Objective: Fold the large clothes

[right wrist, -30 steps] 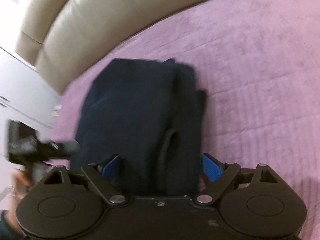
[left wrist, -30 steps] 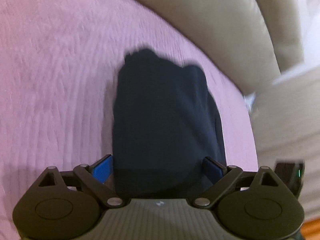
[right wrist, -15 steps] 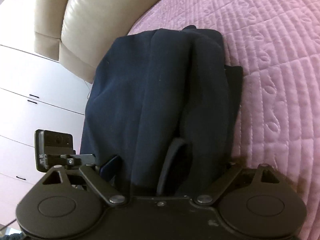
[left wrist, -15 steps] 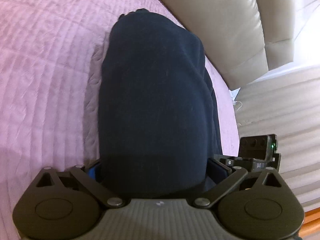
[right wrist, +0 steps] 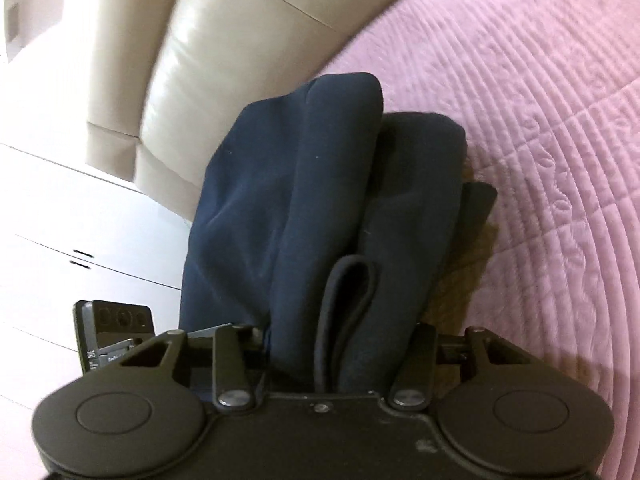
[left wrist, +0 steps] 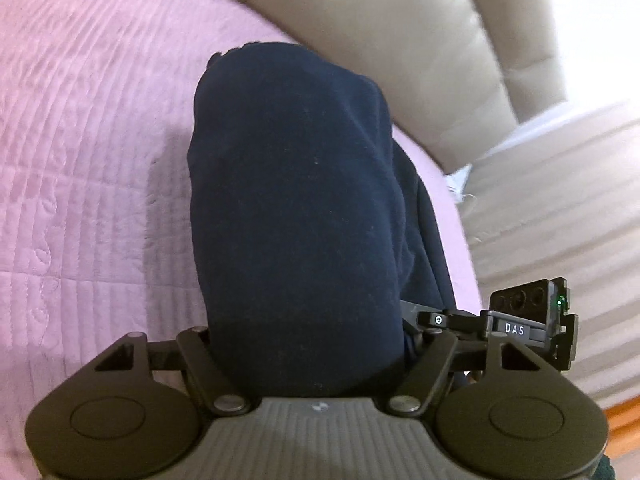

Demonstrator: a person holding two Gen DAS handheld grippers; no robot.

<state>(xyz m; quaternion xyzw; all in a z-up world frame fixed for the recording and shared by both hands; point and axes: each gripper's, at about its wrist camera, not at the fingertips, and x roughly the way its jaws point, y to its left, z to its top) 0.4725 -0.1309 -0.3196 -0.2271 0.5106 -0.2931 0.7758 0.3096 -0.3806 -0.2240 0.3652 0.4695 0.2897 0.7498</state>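
A folded dark navy garment (left wrist: 296, 208) hangs forward from my left gripper (left wrist: 308, 356), which is shut on its near edge; the fingertips are hidden under the cloth. The same garment (right wrist: 320, 208) shows in the right wrist view in several thick folds, with a looped band near the jaws. My right gripper (right wrist: 340, 356) is shut on that near edge too. The garment is held over the pink quilted bedspread (left wrist: 80, 140), near its edge. The right gripper's body (left wrist: 528, 320) shows at the left view's right side.
A beige leather headboard (left wrist: 400, 40) runs behind the bed; it also shows in the right wrist view (right wrist: 224, 52). White cabinet drawers (right wrist: 60, 240) stand at the left there. The left gripper's camera block (right wrist: 112, 328) is close beside my right gripper.
Both grippers have closed on the garment's near edge and raised it. The folds now hang closer to the cameras, and the two grippers have come closer together.
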